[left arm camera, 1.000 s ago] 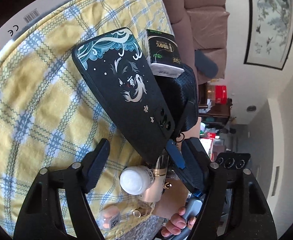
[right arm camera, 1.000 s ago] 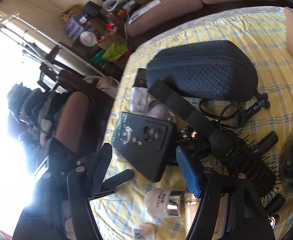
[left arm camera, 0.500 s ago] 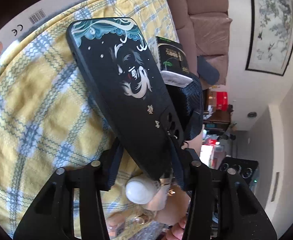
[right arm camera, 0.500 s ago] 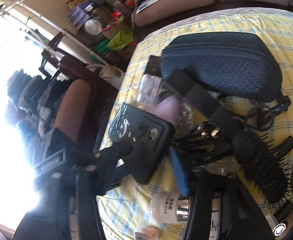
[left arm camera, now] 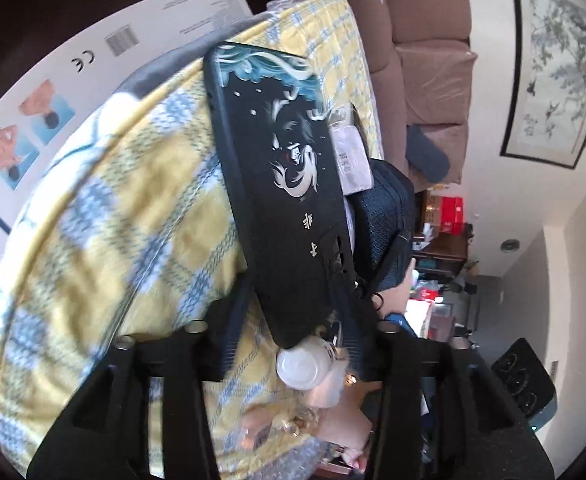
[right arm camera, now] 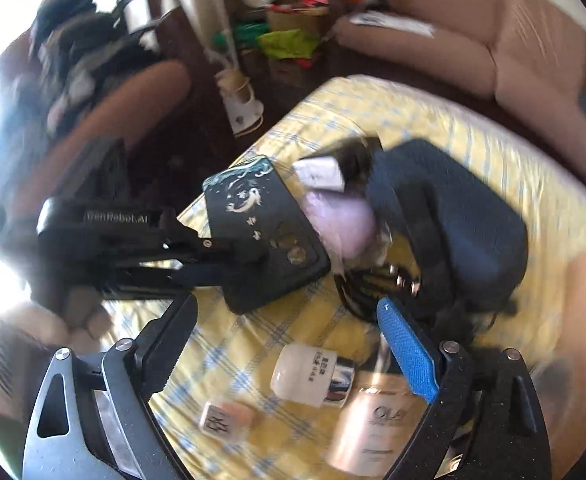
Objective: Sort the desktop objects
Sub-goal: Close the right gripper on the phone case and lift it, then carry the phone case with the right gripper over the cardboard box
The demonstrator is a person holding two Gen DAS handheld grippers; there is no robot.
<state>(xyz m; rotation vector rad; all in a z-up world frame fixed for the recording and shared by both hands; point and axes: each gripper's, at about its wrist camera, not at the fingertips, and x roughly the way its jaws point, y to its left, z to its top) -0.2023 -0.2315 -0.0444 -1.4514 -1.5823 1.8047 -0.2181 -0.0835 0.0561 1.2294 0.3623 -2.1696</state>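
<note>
Since half a second before, the right gripper (right arm camera: 289, 344) had let go of the black phone case (right arm camera: 261, 232) and drawn back, its jaws opening with nothing between them. At the frame's centre, the left gripper (left arm camera: 293, 332) pinched the case's camera end, tilting it above the yellow checked cloth (left arm camera: 105, 240), a white-capped bottle (right arm camera: 309, 374) lying lower centre.
</note>
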